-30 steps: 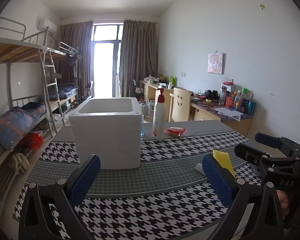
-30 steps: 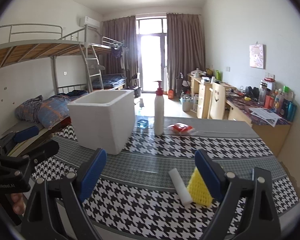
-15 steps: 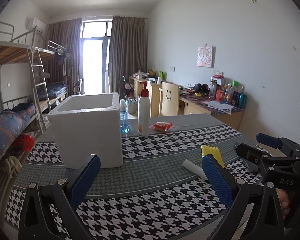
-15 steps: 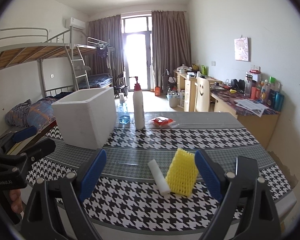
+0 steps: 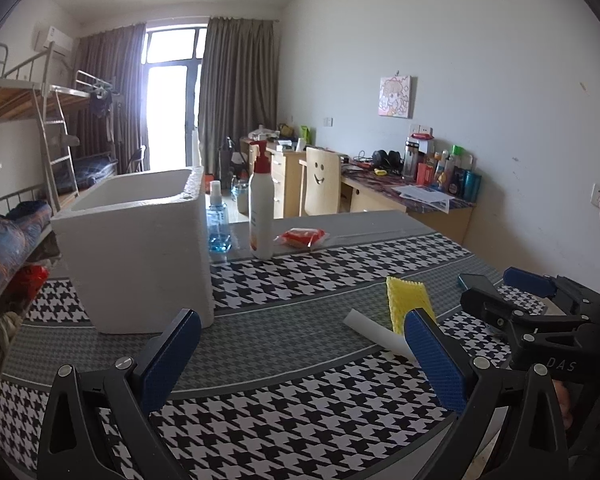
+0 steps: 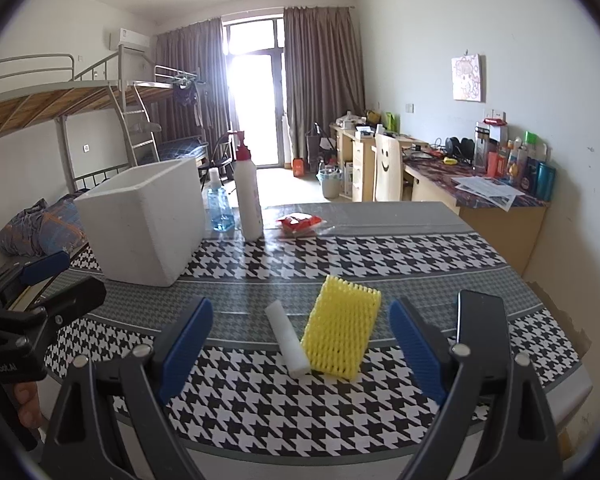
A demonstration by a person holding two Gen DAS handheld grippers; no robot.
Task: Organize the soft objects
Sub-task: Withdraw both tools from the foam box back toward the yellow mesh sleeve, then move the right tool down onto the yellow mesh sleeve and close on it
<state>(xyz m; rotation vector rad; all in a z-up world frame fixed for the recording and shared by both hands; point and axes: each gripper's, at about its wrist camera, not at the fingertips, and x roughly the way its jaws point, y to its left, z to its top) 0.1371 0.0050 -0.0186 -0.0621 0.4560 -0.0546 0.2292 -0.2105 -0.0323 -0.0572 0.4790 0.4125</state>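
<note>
"DAS" on right claw (image 5: 508, 292) body; "GenRobot.AI" on left claw (image 6: 56, 276) body.

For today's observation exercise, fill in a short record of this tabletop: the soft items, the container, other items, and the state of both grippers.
soft items: yellow foam net beside a white foam roll, touching
container: white foam box, open top
other items: pump bottle, blue bottle, red packet, phone
left gripper: open, empty
right gripper: open, empty, facing the soft items

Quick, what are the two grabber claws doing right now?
Left gripper: open, holding nothing.
Right gripper: open, holding nothing.
</note>
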